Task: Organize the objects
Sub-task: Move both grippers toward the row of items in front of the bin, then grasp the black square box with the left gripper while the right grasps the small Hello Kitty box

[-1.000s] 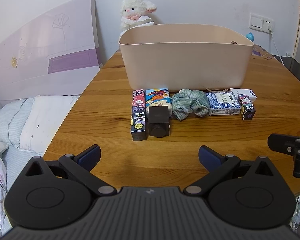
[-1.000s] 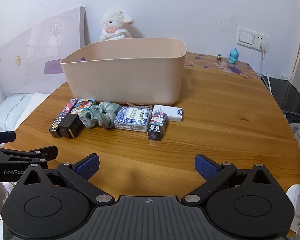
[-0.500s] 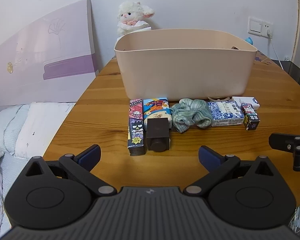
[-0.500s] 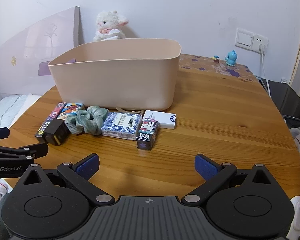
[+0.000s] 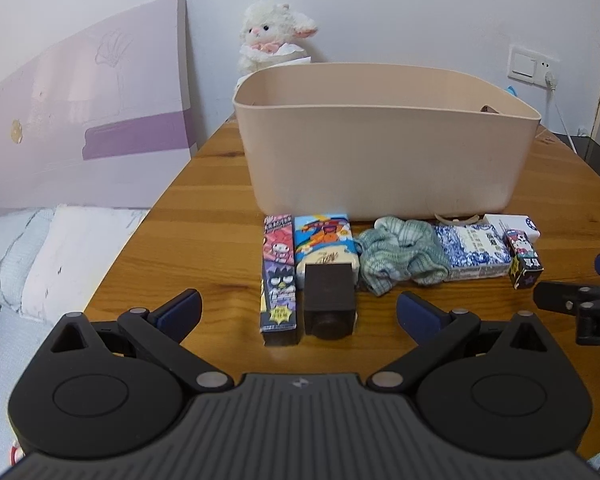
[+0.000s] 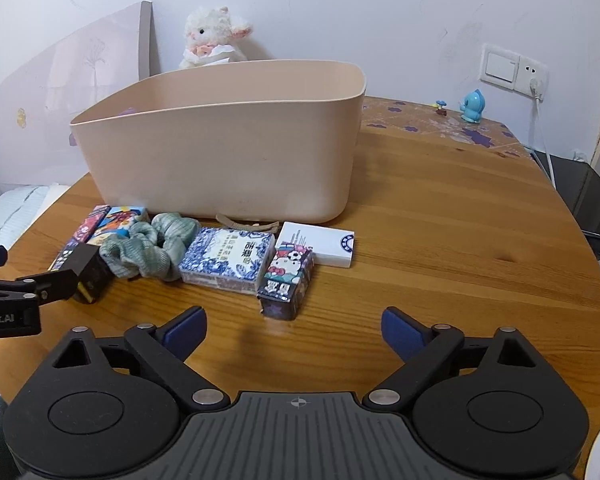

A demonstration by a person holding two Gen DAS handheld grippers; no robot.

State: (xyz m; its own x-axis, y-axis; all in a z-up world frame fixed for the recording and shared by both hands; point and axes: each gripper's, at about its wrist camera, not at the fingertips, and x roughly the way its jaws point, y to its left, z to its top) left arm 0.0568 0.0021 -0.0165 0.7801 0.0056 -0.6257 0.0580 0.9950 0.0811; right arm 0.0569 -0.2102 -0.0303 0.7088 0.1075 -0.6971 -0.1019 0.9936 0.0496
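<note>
A beige plastic bin (image 5: 384, 140) (image 6: 228, 148) stands on the round wooden table (image 6: 440, 216). In front of it lie in a row a long cartoon box (image 5: 279, 276), a colourful carton (image 5: 325, 240), a dark brown box (image 5: 329, 300), a green cloth (image 5: 400, 254) (image 6: 148, 250), a blue-white patterned pack (image 5: 472, 250) (image 6: 230, 258), a small Hello Kitty box (image 6: 287, 282) and a white box (image 6: 320, 244). My left gripper (image 5: 298, 312) is open, just short of the dark brown box. My right gripper (image 6: 294, 330) is open, just short of the Hello Kitty box.
A plush lamb (image 5: 274, 36) sits behind the bin by the wall. A purple-white board (image 5: 84, 120) leans at left above bedding (image 5: 40, 256). A small blue figurine (image 6: 473, 106) and a wall socket with cable (image 6: 514, 68) are at back right.
Both grippers have moved forward towards the row of objects, which now looks larger and closer. Both stayed open. Nothing on the table has moved.
</note>
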